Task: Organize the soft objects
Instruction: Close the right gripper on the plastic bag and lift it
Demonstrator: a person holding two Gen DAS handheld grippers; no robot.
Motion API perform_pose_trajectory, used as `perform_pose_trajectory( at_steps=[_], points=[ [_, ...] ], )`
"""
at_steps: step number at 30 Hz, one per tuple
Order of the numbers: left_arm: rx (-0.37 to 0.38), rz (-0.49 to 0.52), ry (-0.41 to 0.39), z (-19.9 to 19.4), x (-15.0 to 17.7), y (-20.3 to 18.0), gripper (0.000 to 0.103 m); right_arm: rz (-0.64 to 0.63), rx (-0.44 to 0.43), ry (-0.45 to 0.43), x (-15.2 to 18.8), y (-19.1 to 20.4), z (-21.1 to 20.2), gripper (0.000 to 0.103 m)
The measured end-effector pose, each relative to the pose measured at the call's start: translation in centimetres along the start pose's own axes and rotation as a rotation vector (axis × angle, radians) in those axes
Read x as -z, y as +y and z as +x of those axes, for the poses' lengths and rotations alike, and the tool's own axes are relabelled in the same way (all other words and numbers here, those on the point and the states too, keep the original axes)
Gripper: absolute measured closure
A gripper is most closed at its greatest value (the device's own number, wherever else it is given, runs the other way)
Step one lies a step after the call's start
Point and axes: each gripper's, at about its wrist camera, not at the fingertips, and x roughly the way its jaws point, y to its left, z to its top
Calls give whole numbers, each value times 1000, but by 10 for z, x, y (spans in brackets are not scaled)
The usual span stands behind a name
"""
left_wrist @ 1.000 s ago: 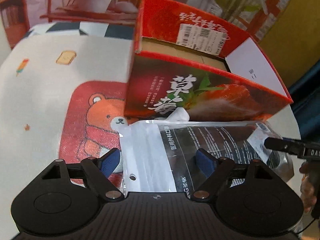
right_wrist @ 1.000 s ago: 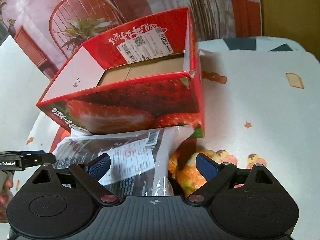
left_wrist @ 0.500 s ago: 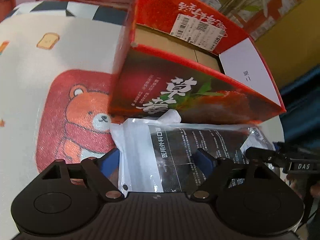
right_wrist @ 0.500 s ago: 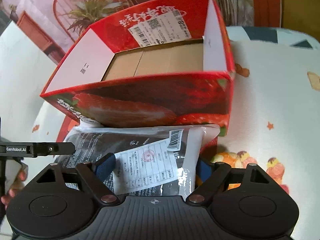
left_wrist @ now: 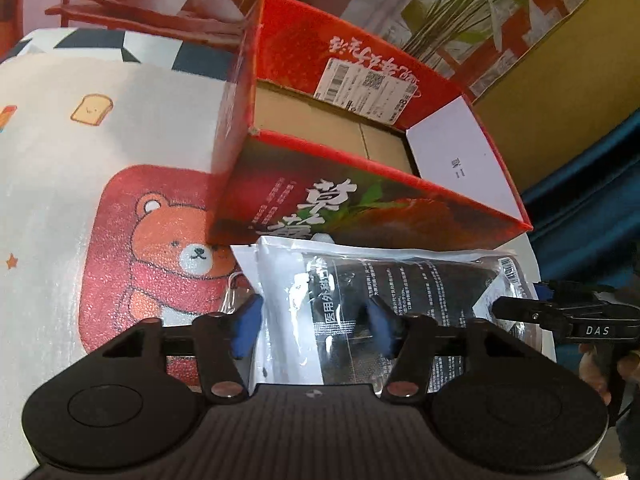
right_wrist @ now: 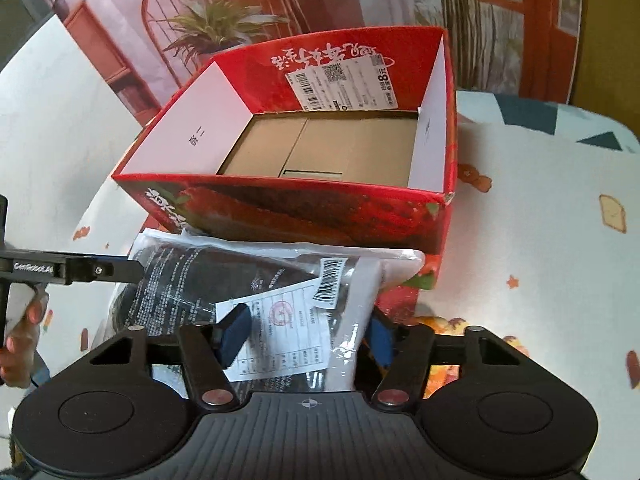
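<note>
Left gripper (left_wrist: 312,324) clamped on near-left end of clear plastic pack of dark soft goods (left_wrist: 400,280). Pack's long axis runs sideways, parallel to front wall of open red strawberry-print cardboard box (left_wrist: 360,208), hanging just in front of it, below rim. Right gripper (right_wrist: 308,334) pinching right end. Both equally close. Pack's underside hidden, contents hard to ID.

Printed backdrop beyond my grippers

Ahead I see a backdrop (right_wrist: 280,8) picturing a red chair (right_wrist: 208,20) and potted plants; below, a cartoon-patterned tablecloth (left_wrist: 120,128).
</note>
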Motion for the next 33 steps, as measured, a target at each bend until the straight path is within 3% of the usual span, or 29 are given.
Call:
perform_pose_trajectory(
  at_steps=[5, 9, 16, 21, 24, 33],
  points=[
    [35, 41, -46, -16, -3, -6, 47, -68, 1, -30, -2, 8, -16, 52],
    [23, 83, -83, -30, -5, -13, 49, -150, 11, -52, -5, 19, -26, 56],
    [-21, 187, -212, -68, -9, -32, 54, -261, 25, -156, -13, 35, -53, 61],
    [-21, 199, -316, -96, -20, -44, 54, -378, 56, -206, -19, 47, -69, 69],
    [-44, 253, -389, -106, -31, -61, 54, -440, 97, -269, -26, 55, -80, 72],
    [-158, 344, -570, -96, -80, -110, 54, -452, 207, -494, -62, 52, -98, 73]
  ],
)
